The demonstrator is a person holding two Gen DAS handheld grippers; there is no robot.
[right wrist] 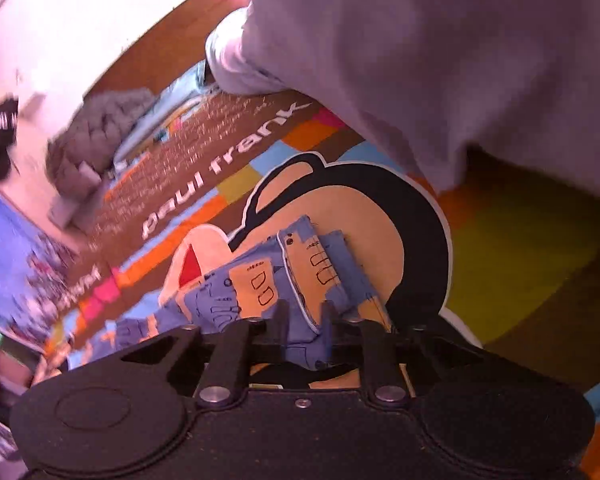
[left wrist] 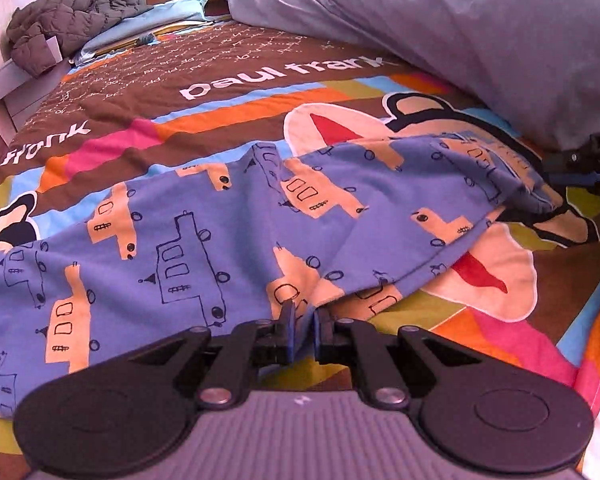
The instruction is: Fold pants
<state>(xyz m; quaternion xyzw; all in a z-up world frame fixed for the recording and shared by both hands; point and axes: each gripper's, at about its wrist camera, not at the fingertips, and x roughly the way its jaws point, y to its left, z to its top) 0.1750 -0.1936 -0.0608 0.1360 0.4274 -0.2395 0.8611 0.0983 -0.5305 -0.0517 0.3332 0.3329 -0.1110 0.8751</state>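
The pants [left wrist: 228,236] are blue with peach and outlined cars. They lie spread across the colourful bedspread [left wrist: 228,108]. My left gripper [left wrist: 304,320] is shut on the near edge of the pants at the crotch area. My right gripper [right wrist: 305,312] is shut on a bunched end of the pants [right wrist: 300,272] and holds it lifted off the bed. The right gripper also shows at the right edge of the left wrist view [left wrist: 592,160], holding the far raised end.
A lilac duvet [left wrist: 480,28] is heaped at the back right of the bed. A grey quilted jacket [left wrist: 68,16] and a light blue pillow [left wrist: 148,20] lie at the far left by the headboard. The bed's edge is at the right.
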